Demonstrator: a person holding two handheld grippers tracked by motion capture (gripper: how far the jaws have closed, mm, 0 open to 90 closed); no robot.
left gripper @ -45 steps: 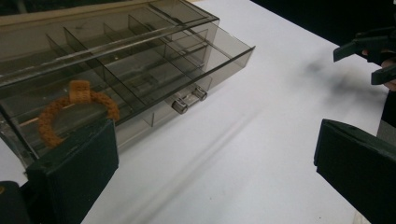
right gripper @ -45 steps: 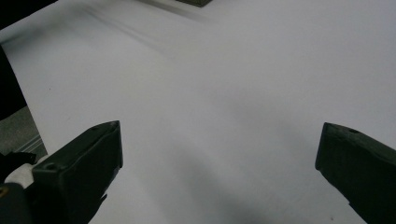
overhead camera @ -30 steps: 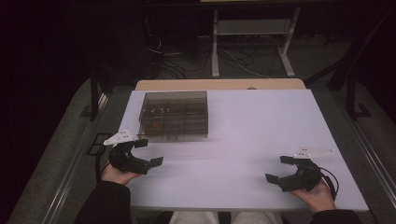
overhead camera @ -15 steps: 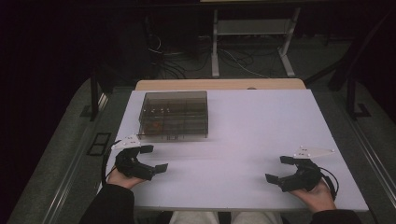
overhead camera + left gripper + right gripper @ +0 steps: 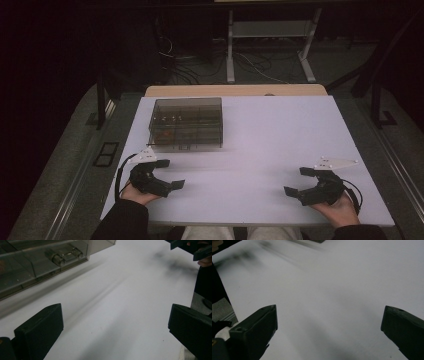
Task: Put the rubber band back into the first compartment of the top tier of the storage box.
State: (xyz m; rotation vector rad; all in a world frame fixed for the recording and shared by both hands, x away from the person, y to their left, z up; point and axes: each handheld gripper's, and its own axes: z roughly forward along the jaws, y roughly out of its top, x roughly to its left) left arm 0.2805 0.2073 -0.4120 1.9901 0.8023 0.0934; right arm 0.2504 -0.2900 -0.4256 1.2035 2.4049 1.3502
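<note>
A smoky clear plastic box [image 5: 187, 122] with compartments stands on the white table [image 5: 260, 140], toward the back left; small orange and metal parts show inside. Its near wall with a hinge [image 5: 60, 257] appears in the left gripper view. My left gripper [image 5: 170, 173] rests at the table's front left, below the box, open with nothing between its jaws. My right gripper [image 5: 298, 181] sits at the front right, open and empty too. In the left gripper view the right gripper [image 5: 192, 248] shows far off at the top right.
A wooden tabletop edge [image 5: 235, 90] sits behind the white table. Beyond it are cables and a metal stand [image 5: 270, 45] on the dark floor. Grey rails [image 5: 75, 170] run along both sides of the table.
My left gripper has drawn back toward the front edge and turned its jaws to the right. The right gripper has stayed where it was.
</note>
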